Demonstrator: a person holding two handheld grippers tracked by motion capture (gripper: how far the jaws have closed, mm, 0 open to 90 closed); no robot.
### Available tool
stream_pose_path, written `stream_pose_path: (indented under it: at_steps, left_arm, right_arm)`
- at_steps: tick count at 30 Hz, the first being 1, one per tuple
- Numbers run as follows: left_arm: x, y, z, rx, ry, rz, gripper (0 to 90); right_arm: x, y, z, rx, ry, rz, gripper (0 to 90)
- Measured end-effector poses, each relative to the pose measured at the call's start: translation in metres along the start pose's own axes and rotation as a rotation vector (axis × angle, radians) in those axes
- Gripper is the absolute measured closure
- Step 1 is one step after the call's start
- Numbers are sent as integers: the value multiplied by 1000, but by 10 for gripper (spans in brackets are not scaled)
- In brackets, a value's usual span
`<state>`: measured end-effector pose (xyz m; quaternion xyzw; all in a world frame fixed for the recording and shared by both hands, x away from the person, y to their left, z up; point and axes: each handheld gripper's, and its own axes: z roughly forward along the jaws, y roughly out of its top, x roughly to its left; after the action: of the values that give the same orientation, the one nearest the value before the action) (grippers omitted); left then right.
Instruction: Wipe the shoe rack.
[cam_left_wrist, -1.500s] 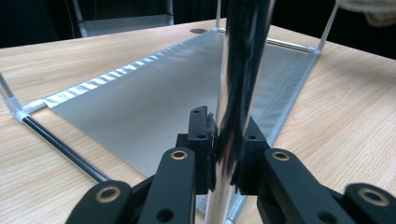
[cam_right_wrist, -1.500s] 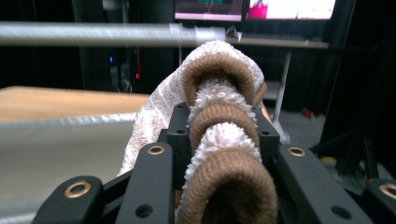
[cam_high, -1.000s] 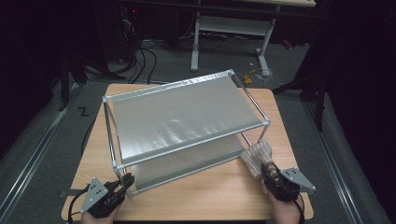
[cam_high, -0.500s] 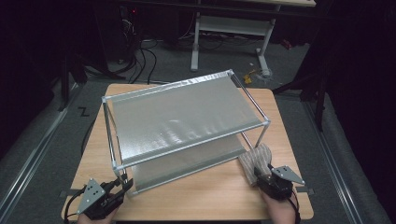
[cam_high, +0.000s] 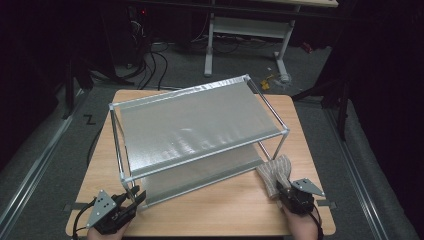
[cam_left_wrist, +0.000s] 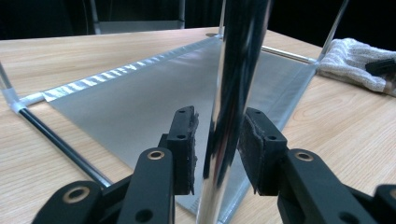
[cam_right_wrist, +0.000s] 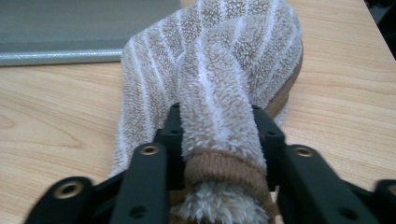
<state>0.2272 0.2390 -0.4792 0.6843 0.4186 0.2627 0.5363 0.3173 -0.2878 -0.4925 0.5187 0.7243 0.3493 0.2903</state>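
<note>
The right gripper (cam_right_wrist: 217, 135), its jaws just closing, pinches a striped towel (cam_high: 274, 171) at the rack's (cam_high: 200, 125) near right corner. The left gripper (cam_left_wrist: 218, 144) straddles the rack's near left post (cam_left_wrist: 231, 93), pads apart. Likely next: wiping the rack, calling for a steadying clamp.

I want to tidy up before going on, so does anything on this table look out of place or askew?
Mostly the towel: it lies bunched beside the rack's near right leg, pinched in the right gripper, whose jaws have just been closing. The rack sits turned at an angle to the table edges. Nothing looks spilled or damaged.
</note>
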Motion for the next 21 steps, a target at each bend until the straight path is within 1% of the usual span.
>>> stream_pose_path:
  at_steps: [1,4,5,6,8,10,11,13,15,17,20,21]
  left_arm:
    - [0,0,1,2,-2,8,662]
    - [-2,0,1,1,-5,20,666]
    - [-2,0,1,3,-6,20,669]
    - [-2,0,1,5,-3,24,671]
    - [-2,0,0,5,-1,26,681]
    - [-3,0,0,3,3,23,683]
    - [-3,0,0,3,2,23,683]
    - [-3,0,1,4,0,28,685]
    - [-1,0,0,5,-2,31,692]
    - [-1,0,1,5,-1,29,697]
    - [-1,-1,1,6,-3,28,700]
    - [-2,-1,1,7,-6,31,702]
  right_arm:
    - [0,0,-2,-9,-2,5,700]
    - [2,3,-11,-76,-12,-15,708]
    - [4,6,-16,-115,-18,-13,708]
    - [6,8,-19,-141,-22,-14,708]
    - [12,13,-28,-204,-33,-27,708]
    - [16,18,-36,-261,-33,-20,707]
    - [18,23,-42,-303,-41,-15,707]
    - [19,33,-48,-354,-48,-10,705]
    - [17,43,-48,-368,-58,-13,703]
    - [14,54,-41,-359,-55,-4,702]
    - [10,56,-27,-325,-67,26,702]
    - [7,53,-19,-302,-55,47,702]
